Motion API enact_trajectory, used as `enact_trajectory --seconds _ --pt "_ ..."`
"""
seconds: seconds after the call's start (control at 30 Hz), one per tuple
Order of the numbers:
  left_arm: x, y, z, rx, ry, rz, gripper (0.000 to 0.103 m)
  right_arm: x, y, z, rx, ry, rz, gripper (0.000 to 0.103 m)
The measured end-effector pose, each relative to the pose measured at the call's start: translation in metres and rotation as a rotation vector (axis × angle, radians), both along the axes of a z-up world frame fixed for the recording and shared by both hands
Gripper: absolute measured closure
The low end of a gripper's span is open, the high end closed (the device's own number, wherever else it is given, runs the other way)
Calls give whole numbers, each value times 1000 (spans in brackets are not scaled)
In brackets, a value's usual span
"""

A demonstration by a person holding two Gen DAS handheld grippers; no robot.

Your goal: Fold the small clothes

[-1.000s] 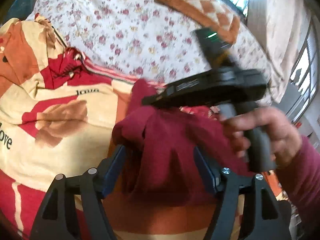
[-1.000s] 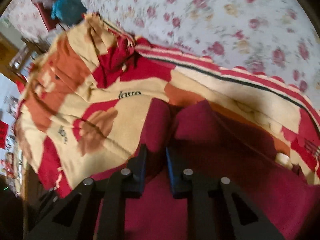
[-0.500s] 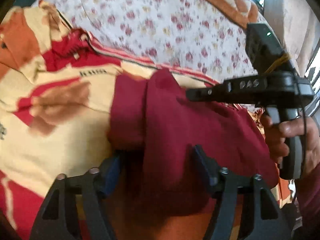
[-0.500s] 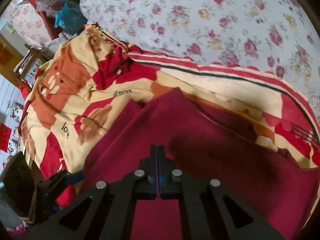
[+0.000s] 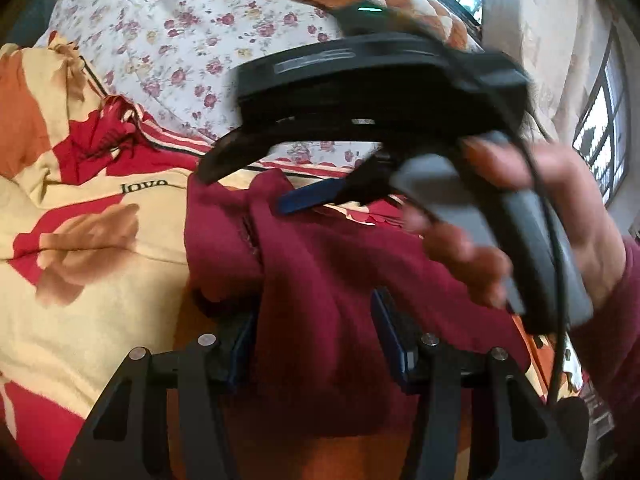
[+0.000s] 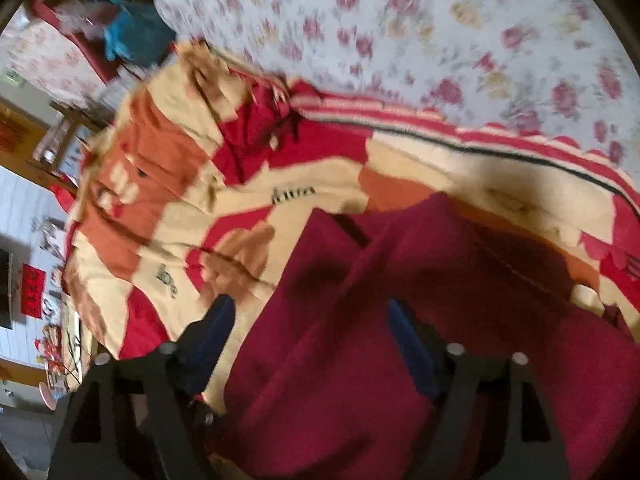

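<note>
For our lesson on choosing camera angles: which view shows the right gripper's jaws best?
The right wrist view: the right gripper appears head-on, jaws wide apart over the maroon garment, having just opened, nothing pinched. The left wrist view shows that gripper only side-on and blurred, partly hidden by the hand.

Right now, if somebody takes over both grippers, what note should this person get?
Left gripper: jaws have just been closing; pads press a bunched fold of the maroon garment.
Right gripper: jaws have just opened, nothing held, hovering over the garment.
The garment lies rumpled on the patterned blanket.
Done: one side looks folded over.
Left: lay the held fold down, flatten, finish folding.
</note>
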State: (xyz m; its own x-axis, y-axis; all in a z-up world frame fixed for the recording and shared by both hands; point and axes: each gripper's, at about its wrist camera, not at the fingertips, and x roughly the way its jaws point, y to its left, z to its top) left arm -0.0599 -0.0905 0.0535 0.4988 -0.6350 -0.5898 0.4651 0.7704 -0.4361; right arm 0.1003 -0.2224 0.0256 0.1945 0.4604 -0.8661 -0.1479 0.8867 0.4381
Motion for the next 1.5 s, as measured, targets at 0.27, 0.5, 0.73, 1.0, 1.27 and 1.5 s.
enact_trajectory --seconds 0.27,0.5,0.73,1.0,1.27,1.5 --pt "-2 -5 2 17 -9 -18 70 26 52 -39 -216 128 151 9" --pt "-12 0 8 53 -31 -32 69 1 36 -31 -292 -19 139 77" --pt "-17 10 17 -4 -59 -32 55 -30 -45 7 -68 -110 -16 85" --pt "-10 -10 1 46 -24 -40 58 -43 -68 9 39 -127 -80 85" --pt "-14 2 3 72 -42 -2 69 -54 -84 9 112 -130 -130 85" --pt "-14 15 6 -20 10 -34 58 -58 -92 4 123 -116 -150 85"
